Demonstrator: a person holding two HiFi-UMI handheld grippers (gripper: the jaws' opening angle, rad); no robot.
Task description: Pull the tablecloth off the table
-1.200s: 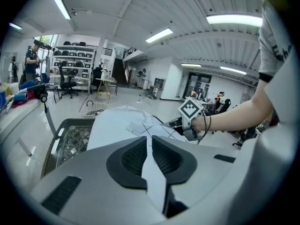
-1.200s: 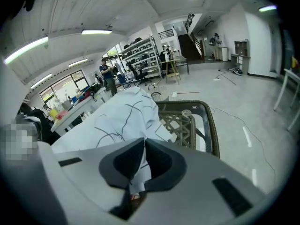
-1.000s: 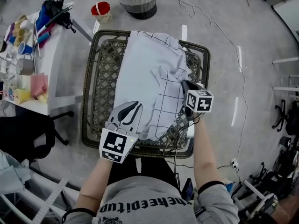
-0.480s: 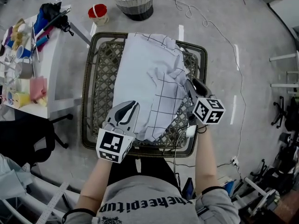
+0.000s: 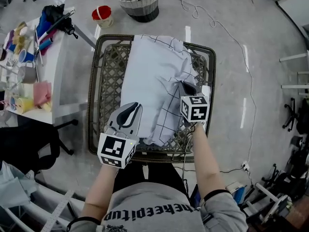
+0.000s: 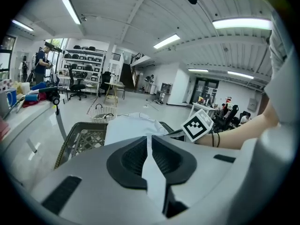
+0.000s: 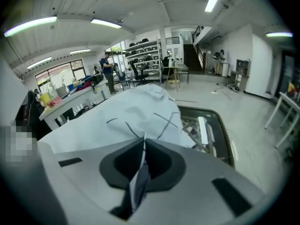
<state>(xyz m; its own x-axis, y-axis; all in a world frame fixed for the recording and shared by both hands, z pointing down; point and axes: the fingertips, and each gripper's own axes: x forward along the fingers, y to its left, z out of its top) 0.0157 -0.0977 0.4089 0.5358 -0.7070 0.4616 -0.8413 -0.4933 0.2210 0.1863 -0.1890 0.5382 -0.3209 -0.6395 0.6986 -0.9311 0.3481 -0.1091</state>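
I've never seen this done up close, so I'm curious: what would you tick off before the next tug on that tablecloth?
1. Left claw gripping the tablecloth: ok, it is shut on a fold.
2. Right claw gripping it: ok, its jaws have just closed with cloth between them.
3. Nothing standing on the cloth: ok.
4. Cloth free of the wicker table: cannot tell. Its far edge reaches the far rim, and a snag would not show.
5. Basket and red cup clear of the cloth: ok, both sit on the floor beyond the table.
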